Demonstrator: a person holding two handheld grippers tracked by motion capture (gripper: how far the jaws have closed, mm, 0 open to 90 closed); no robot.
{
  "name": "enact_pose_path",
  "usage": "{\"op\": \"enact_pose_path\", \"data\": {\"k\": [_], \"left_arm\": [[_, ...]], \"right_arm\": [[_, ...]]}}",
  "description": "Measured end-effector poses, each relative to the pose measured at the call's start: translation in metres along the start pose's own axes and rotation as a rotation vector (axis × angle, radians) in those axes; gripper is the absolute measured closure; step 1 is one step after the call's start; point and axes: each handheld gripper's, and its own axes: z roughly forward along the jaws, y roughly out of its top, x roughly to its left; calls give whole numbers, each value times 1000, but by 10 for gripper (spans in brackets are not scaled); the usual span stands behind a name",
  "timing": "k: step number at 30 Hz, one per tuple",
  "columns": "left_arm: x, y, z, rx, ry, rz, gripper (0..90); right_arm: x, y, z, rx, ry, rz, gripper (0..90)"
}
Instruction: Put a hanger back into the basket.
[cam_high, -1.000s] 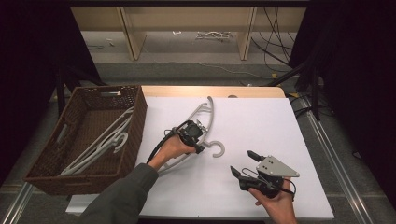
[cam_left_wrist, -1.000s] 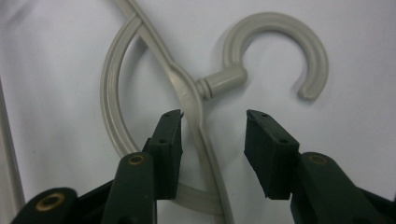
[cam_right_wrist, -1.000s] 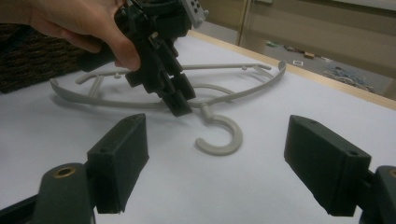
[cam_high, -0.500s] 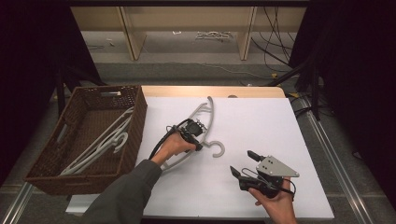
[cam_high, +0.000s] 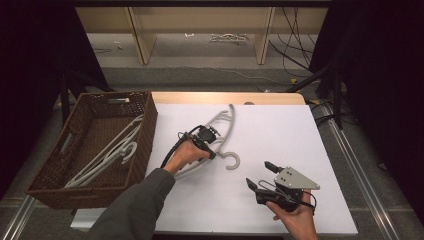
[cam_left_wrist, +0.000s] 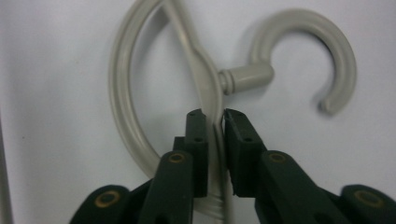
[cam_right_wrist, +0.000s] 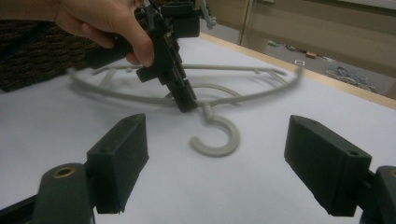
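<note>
My left gripper (cam_left_wrist: 214, 122) has just been closing and its 2 jaws now pinch the grey hanger (cam_left_wrist: 208, 88) on the thin bar just below the hook's neck, the hanger lying on the white table sheet (cam_high: 280, 130) right of the wicker basket (cam_high: 145, 131). My right gripper (cam_right_wrist: 217, 175) sits near it with jaws wide, holding nothing. I judge the risk is the narrow bar twisting or slipping out on lifting, since the long arms hang unevenly and could catch the basket rim.
</note>
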Motion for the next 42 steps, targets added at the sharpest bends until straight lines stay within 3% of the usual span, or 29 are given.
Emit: {"op": "enact_pose_path", "data": {"k": [3,5,7,11,15,20,21,23,25,26,27,29,32,33,34,35,36,37,38,42], "left_arm": [[4,0,-1,-8,19,-18,821],[5,0,-1,-50,2,-80,821],[8,0,-4,-63,4,-81,821],[11,1,-14,-91,-14,-98,821],[17,4,-28,-121,-6,-83,821],[23,4,-40,-179,-21,-126,822],[26,4,-44,-165,-32,-107,822],[28,5,-49,-181,-38,-105,823],[30,5,-53,-197,-41,-116,824],[30,5,-54,-222,-52,-142,824],[32,5,-56,-219,-57,-132,824],[30,6,-58,-267,-62,-186,824],[35,4,-65,-246,-67,-152,825],[33,4,-65,-288,-73,-199,825],[34,3,-67,-283,-73,-184,825],[34,3,-68,-301,-73,-197,824],[38,2,-72,-275,-74,-158,824],[36,2,-72,-318,-83,-208,824],[36,2,-73,-332,-89,-220,824],[38,1,-82,-348,-88,-218,824]], "right_arm": [[-1,-1,0,3,1,-5,226],[-1,0,0,12,5,5,225],[-2,0,0,-12,-8,-9,226],[-2,0,0,-8,-6,-8,226],[-1,0,0,1,0,-6,226],[-1,0,0,0,0,-5,226],[-1,0,0,8,4,3,226],[-1,0,1,-3,-2,-11,226],[-1,0,1,-2,-2,-10,226],[-1,0,0,-3,-2,-11,226],[-1,0,1,-7,-3,-13,226],[-1,0,0,3,-2,-11,226],[-1,0,0,6,4,2,226],[-1,0,0,0,0,-5,226],[-1,0,1,-2,-2,-10,226],[-1,0,1,-4,-2,-10,226],[-1,0,1,-7,-2,-12,226],[-1,0,0,-4,-2,-12,226],[-1,0,1,-2,-3,-13,226],[-1,0,1,-4,-2,-10,226]]}}
